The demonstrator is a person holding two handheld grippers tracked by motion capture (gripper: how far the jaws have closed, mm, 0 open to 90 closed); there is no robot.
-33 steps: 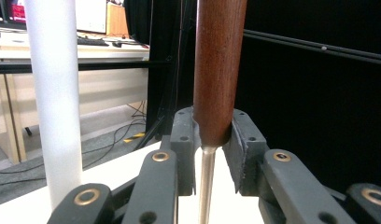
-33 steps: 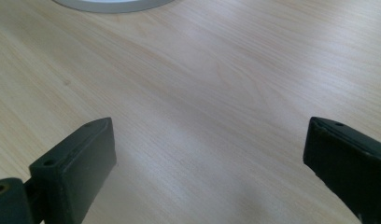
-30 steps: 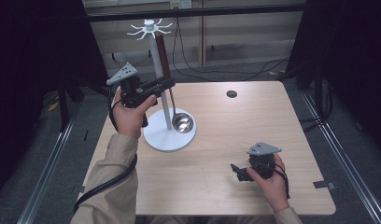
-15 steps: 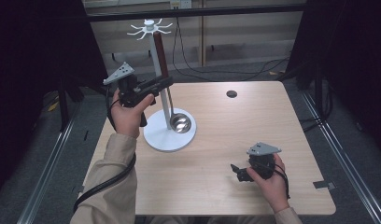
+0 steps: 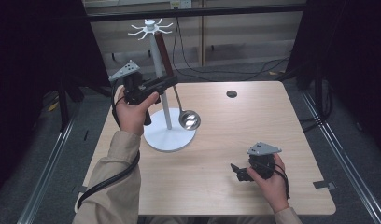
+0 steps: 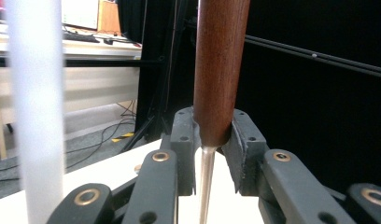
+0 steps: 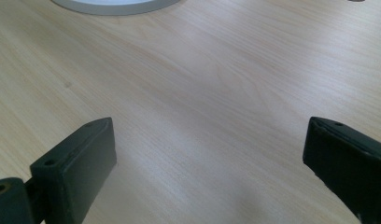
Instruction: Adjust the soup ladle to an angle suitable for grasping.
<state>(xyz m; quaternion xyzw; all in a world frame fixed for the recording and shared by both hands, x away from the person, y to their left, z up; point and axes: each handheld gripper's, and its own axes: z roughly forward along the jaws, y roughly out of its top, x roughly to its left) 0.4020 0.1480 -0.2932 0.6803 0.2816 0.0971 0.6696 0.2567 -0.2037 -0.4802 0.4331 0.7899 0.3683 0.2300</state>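
A ladle with a brown wooden handle (image 5: 164, 53) and a steel bowl (image 5: 189, 120) hangs nearly upright beside the white stand's pole (image 5: 159, 70). My left gripper (image 5: 171, 80) is raised above the table and shut on the lower end of that handle. In the left gripper view the handle (image 6: 219, 70) sits clamped between the pads (image 6: 242, 144), with the pole (image 6: 37, 107) blurred at the left. The handle's top is close under the stand's hooks (image 5: 150, 27); whether it hangs on one I cannot tell. My right gripper (image 5: 235, 170) rests open on the table (image 7: 209, 158), holding nothing.
The stand's round white base (image 5: 170, 135) sits left of centre on the wooden table (image 5: 254, 116); its edge shows in the right gripper view (image 7: 114, 4). A small dark disc (image 5: 231, 94) lies near the far edge. Cables trail on the floor behind.
The left hand with the ladle has shifted only slightly beside the pole. The right gripper has stayed where it was.
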